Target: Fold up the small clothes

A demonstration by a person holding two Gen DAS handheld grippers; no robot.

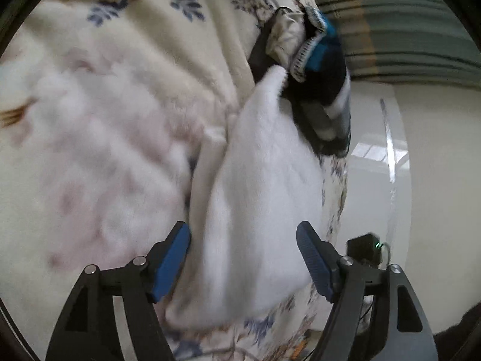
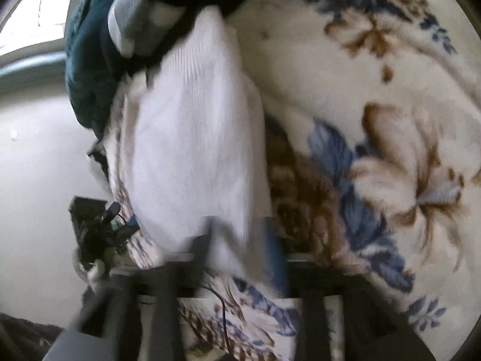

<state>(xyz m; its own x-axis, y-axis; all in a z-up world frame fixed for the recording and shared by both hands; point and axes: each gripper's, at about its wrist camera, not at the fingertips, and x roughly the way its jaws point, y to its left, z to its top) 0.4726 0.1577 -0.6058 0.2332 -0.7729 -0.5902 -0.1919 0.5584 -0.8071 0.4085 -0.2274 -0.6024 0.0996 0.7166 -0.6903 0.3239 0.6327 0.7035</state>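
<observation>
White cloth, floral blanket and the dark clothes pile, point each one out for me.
white cloth [image 1: 258, 210], left wrist view, middle of its fluffy face
floral blanket [image 2: 375, 156], right wrist view, on a blue and brown flower
dark clothes pile [image 1: 318, 69], left wrist view, black fabric under the blue patch

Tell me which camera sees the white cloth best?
The left wrist view: the white cloth lies sharp and whole between the open left gripper. The right wrist view shows the same cloth blurred, its near corner between the right gripper fingers.
</observation>
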